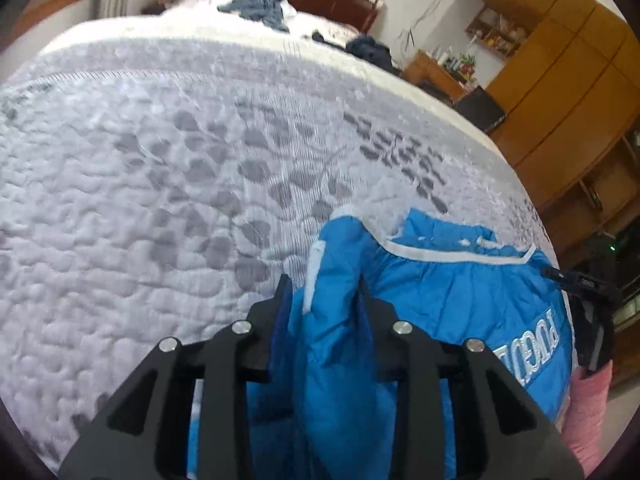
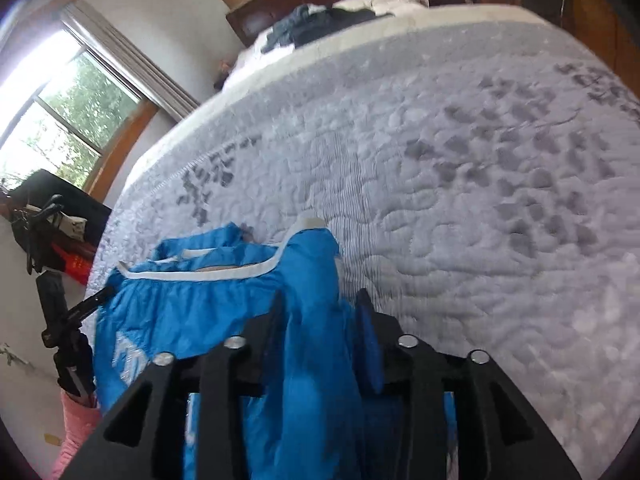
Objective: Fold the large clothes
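A bright blue jacket (image 1: 452, 292) with white trim and white lettering hangs between both grippers above the near edge of the bed. My left gripper (image 1: 325, 286) is shut on a bunched fold of the jacket's left end. In the right wrist view the same blue jacket (image 2: 200, 300) stretches off to the left, and my right gripper (image 2: 320, 300) is shut on its right end. The other gripper (image 1: 580, 284) shows at the far right of the left wrist view, the left one (image 2: 64, 320) at the far left of the right wrist view. A pink sleeve (image 2: 76, 424) shows below it.
The bed (image 1: 160, 200) has a white quilted cover with grey leaf patterns. Dark clothes (image 1: 260, 8) lie heaped by the headboard. Wooden wardrobes (image 1: 560, 60) stand right of the bed. A window (image 2: 60, 120) and a dark bag (image 2: 52, 208) are on the left side.
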